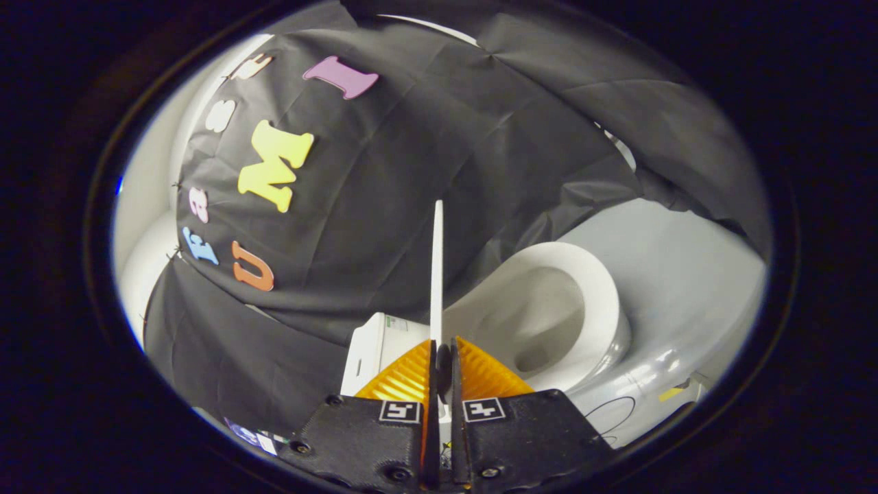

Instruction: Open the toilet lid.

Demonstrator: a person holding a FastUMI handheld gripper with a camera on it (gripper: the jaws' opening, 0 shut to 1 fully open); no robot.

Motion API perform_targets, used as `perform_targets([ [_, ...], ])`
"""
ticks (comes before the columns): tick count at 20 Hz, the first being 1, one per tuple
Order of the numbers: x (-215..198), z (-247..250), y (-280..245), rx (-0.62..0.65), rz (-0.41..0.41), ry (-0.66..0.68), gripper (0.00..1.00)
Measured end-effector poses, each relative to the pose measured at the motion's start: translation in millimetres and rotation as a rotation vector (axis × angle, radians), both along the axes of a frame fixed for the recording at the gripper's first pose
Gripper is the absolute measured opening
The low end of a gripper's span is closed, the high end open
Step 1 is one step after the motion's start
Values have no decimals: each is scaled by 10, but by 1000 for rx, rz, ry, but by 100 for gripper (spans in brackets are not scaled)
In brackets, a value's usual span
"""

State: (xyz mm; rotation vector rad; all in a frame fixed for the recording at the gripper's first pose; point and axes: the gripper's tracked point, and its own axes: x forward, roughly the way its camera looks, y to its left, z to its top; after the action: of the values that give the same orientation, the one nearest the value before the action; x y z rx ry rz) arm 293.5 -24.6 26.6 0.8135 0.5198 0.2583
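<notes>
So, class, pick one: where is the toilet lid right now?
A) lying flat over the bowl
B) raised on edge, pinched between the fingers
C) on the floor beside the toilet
B: the lid stands edge-on, clamped by the gripper, with the open bowl uncovered beside it.

Toilet lid (437,274) base behind fingers (411,374)

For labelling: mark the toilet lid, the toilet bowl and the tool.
toilet lid (437,267), gripper view, thin raised edge.
toilet bowl (603,302), gripper view, its rim.
tool (442,360), gripper view, midway between fingertips, shut on the lid.
</notes>
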Motion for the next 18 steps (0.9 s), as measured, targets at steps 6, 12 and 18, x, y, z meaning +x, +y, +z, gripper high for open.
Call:
perform_targets([
  [6, -39, 275, 350, -104, 29, -39, 10],
  [12, -77, 462, 632, -158, 43, -58, 11],
  [18, -104, 610, 890, -181, 57, -80, 10],
])
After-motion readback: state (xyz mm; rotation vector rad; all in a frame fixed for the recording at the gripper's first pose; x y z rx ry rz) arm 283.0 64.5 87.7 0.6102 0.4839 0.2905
